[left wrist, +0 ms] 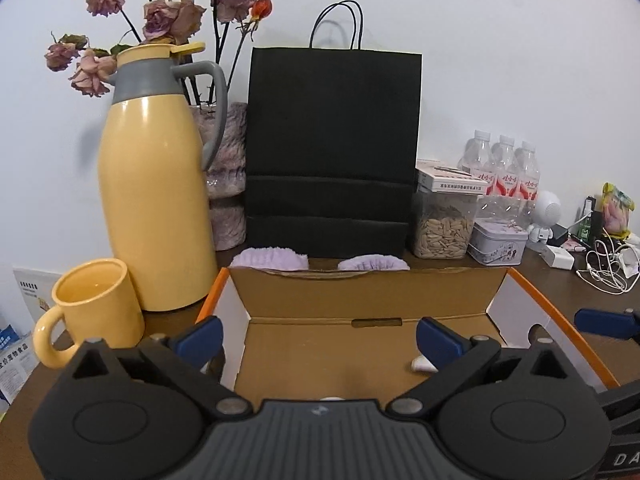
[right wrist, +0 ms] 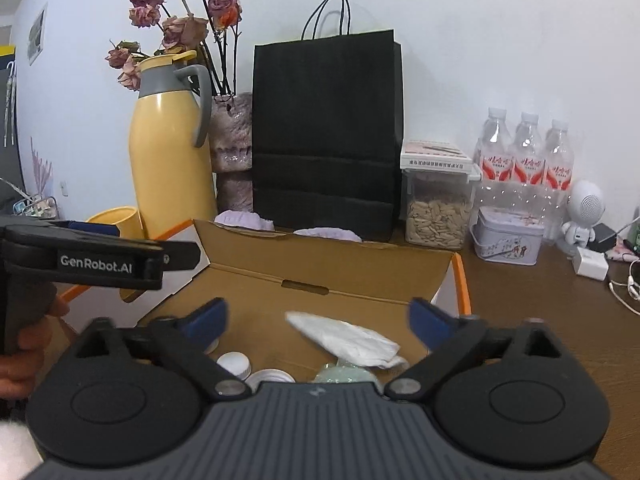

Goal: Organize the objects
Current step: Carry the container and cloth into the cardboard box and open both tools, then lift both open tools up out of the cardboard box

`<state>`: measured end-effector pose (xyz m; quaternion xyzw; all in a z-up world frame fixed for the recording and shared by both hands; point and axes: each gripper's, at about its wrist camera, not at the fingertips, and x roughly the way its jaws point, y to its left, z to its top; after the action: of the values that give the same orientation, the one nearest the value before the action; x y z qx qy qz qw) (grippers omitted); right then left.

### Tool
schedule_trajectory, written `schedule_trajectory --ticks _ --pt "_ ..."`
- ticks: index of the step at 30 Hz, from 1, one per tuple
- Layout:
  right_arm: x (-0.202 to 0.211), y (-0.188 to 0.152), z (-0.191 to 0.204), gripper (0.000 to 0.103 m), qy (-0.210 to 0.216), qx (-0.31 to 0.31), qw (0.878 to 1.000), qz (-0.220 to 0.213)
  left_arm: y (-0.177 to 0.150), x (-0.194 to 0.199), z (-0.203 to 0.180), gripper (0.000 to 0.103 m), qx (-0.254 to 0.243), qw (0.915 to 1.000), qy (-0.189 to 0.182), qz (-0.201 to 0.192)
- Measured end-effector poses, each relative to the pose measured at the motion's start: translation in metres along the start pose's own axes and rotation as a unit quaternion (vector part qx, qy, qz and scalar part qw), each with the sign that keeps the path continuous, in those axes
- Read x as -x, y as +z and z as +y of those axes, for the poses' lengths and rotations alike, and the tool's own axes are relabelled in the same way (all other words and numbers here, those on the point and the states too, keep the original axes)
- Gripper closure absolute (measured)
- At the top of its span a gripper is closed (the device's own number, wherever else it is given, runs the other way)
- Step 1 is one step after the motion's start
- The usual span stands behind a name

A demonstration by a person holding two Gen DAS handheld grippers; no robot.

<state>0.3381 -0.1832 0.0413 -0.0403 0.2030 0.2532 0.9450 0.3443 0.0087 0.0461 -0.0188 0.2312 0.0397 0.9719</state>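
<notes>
While both tools [left wrist: 320,338] [right wrist: 318,322] gape, empty, cardboard box [right wrist: 360,276] holds crumpled white tissue [right wrist: 348,338], bottle caps [right wrist: 236,362].

Flask [left wrist: 154,200] yellow, grey collar; mug [left wrist: 96,312] yellow; bag [left wrist: 332,152] black; box [left wrist: 360,304] brown, orange-edged; cloth [left wrist: 270,259] lilac.

"GenRobot.AI" in white letters on the black side of the left tool [right wrist: 96,268], seen from the right wrist view. White letters "DA", cut off by the frame edge, on the black body of the right tool [left wrist: 624,458] in the left wrist view. Red labels with white Chinese characters on the three water bottles [right wrist: 526,168], too small to read. Dark line of print along the edge of the white box [right wrist: 436,165], unreadable. Blue Chinese print on leaflets [left wrist: 14,364] at the counter's left edge, partly cut off.
</notes>
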Motion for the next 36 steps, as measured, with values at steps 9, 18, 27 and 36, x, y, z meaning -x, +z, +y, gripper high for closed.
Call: schedule_trajectory --ticks 9,18,27,36 --pt "0.005 0.002 0.001 0.0 -0.006 -0.001 1.0 -0.008 0.001 0.004 -0.001 0.0 -0.003 1.0 -0.004 -0.004" --pt "0.018 0.004 0.002 0.0 -0.018 0.002 1.0 -0.019 0.001 0.019 -0.001 0.0 -0.005 0.9999 -0.005 -0.016" --pt "0.044 0.002 0.004 0.0 -0.032 0.002 0.999 -0.035 -0.005 0.045 0.005 0.0 0.002 0.9995 0.005 -0.03" --pt "0.073 -0.007 0.009 0.0 -0.04 0.005 0.999 -0.033 -0.013 0.081 0.013 0.0 -0.004 0.9991 0.012 -0.041"
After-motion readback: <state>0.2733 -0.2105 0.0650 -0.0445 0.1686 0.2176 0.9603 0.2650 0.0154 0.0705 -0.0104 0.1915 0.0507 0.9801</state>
